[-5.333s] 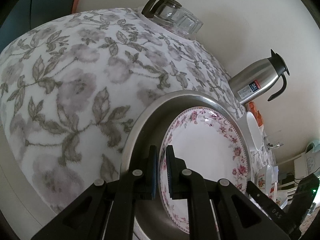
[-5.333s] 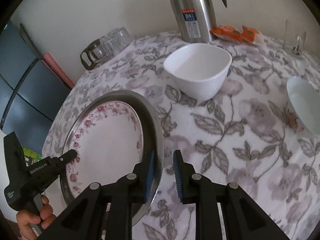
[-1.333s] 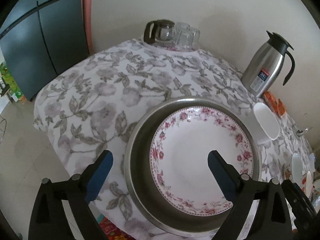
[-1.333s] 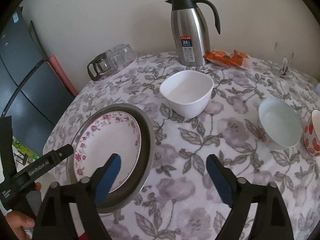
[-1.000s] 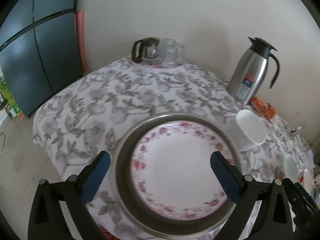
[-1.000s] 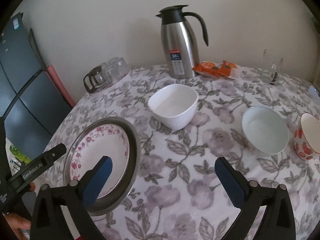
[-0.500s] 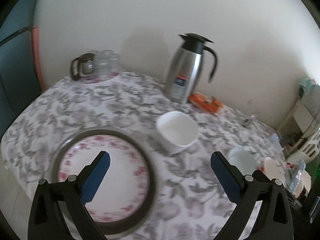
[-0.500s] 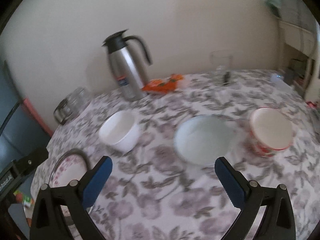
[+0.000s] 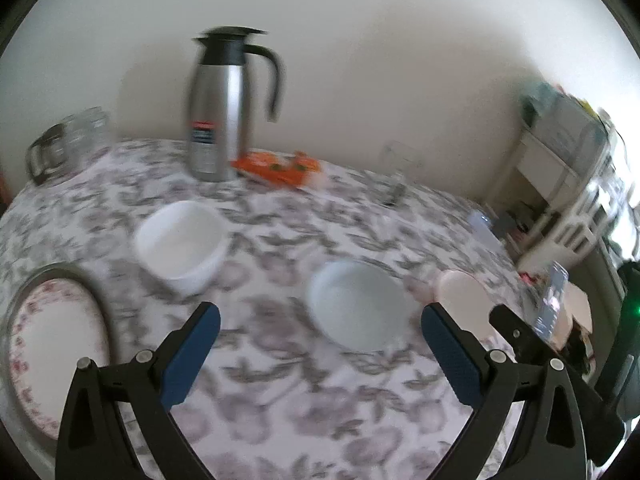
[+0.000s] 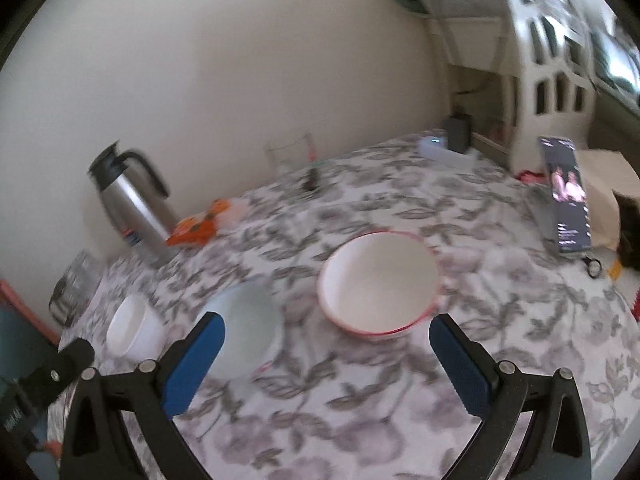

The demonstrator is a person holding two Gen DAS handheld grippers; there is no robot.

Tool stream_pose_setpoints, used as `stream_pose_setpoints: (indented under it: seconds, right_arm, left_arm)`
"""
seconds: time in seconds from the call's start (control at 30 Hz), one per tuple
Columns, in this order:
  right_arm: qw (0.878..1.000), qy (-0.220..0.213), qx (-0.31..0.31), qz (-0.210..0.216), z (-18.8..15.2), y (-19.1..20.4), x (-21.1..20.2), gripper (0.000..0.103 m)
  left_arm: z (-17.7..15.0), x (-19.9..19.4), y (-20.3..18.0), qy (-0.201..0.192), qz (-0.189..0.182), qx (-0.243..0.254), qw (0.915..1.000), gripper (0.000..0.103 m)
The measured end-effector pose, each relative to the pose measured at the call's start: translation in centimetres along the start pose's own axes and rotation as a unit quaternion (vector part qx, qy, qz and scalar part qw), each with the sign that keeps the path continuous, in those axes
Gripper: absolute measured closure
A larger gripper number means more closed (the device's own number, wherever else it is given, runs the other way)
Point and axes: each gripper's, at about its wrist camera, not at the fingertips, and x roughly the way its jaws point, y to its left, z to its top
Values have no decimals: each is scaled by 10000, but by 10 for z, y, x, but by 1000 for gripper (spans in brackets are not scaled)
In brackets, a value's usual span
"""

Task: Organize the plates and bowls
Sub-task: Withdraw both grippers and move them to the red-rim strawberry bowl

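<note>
Both views are showing motion blur, so fine detail on the floral tablecloth [image 9: 280, 380] is smearing into grey patches. The left gripper [image 9: 320, 344] is hovering above the table with its blue-padded fingers spread wide and nothing between them; the right gripper [image 10: 326, 350] is hanging likewise, fully released and empty. In the left wrist view, the flowered plate [image 9: 48, 344] is lying inside a steel pan [image 9: 90, 280] at the far left edge, where both are being cut off by the frame and partly covered by the left finger. The square white bowl [image 9: 180, 244] is sitting near it, and the pale round bowl [image 9: 358, 304] is standing in the middle, well apart from the plate. The red-rimmed bowl [image 10: 378, 288] is showing clearly only in the right wrist view; from the left it is reading as a pale disc partly hidden behind the right finger, its pattern impossible to make out. A steel thermos jug [image 9: 222, 104] is standing upright by the wall, with an orange packet [image 9: 278, 168] just beside its base. A cluster of glassware [image 9: 68, 144] at the table's far left is too blurred to count. A phone [image 10: 566, 196] is leaning upright at the right, its screen text unreadable.
</note>
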Motion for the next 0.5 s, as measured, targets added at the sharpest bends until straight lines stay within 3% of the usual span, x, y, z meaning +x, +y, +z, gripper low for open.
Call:
stream_pose_setpoints:
  seconds: [0.2,0.27,0.33,0.4,0.47,0.5]
  right_arm:
    - [9981,88,576,-191,7,-53,10,1]
    - [9975,116,655,-238,10,-64,13,12]
    - [9968,121,758,-203,12,-73,16,18]
    - [9953,123,963,-62,16,-85,19,21]
    - [9948,131,1010,-14,19,-91,22,30]
    - [9948,135,1005,6,20,-92,23,32]
  left_arm:
    - [-1,32,-49,349,-421,155,9984,3]
    - [-3,43,-64,460,-562,203,9971,6]
    - [-5,50,-76,557,-681,229,9959,17]
    - [-7,60,-86,661,-789,242,9944,20]
    - [-10,72,-93,734,-850,235,9934,27]
    - [-11,76,-94,766,-860,227,9931,35]
